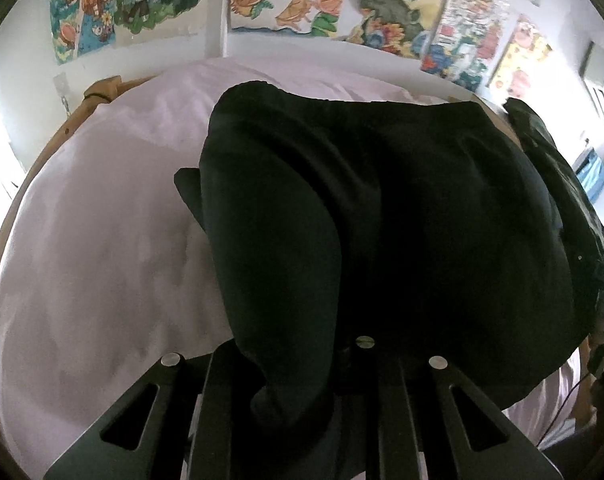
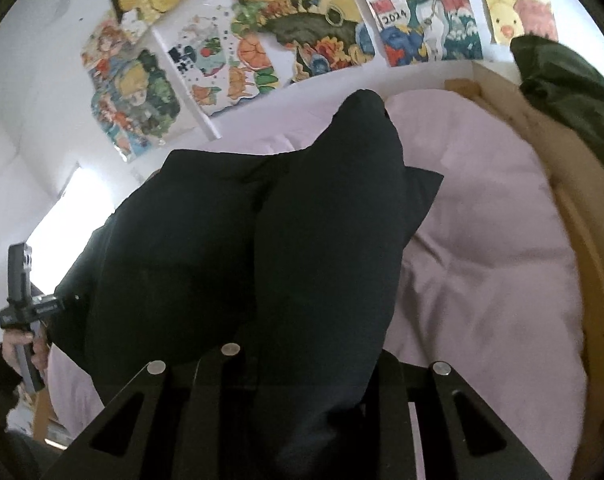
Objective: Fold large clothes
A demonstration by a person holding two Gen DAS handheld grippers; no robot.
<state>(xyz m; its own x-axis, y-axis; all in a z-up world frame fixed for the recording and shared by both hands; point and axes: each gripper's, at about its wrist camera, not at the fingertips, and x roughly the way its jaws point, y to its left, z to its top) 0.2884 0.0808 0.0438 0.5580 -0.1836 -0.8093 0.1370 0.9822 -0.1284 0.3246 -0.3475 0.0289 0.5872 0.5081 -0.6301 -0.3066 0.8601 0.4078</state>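
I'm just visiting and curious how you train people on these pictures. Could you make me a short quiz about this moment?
1. True or false: the large black cloth garment lies on a pale pink bed sheet.
2. What covers the white wall? A) colourful posters B) mirrors C) shelves
3. Fill in: both the left gripper and right gripper are shut on the ____.

Key: 1 true; 2 A; 3 garment.

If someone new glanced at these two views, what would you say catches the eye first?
The big black garment fills the middle of both views, draped over a pale pink bed sheet and bunched between the fingers of the left gripper and the right gripper. Behind it, bright cartoon posters cover the white wall.
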